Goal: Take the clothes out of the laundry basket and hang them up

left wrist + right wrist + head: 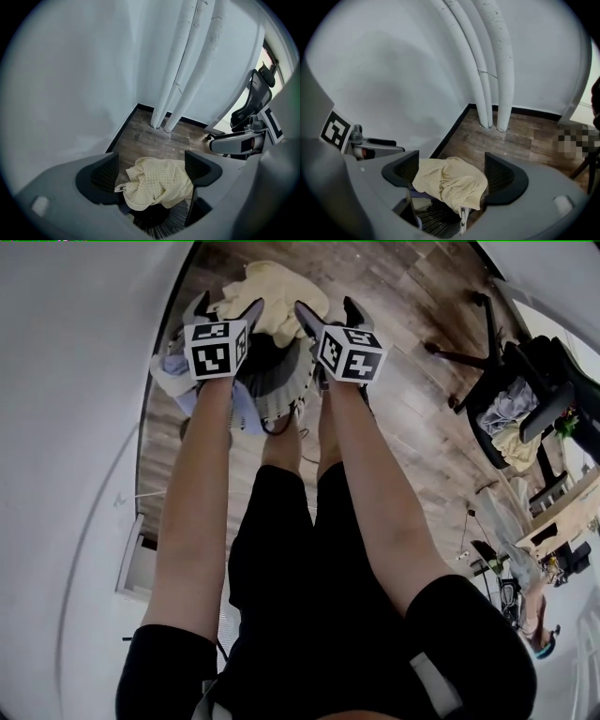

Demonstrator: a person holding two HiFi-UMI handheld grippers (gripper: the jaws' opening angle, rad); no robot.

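Both tools released here: left gripper (153, 171) and right gripper (454, 171) hang side by side with jaws spread wide, nothing pinched, each framing the shirt (157, 185) below, apart from it. It's a pale yellow piece with a fine check, crumpled in a loose heap on top of the laundry basket (281, 395), toward its far edge. I judge it light, soft and floppy, sure to sag and trail, so I'd pinch a raised fold near the top of the heap, one gripper to each side. Beyond that, wooden floor (520, 136), then white pipes (499, 70) against the wall.
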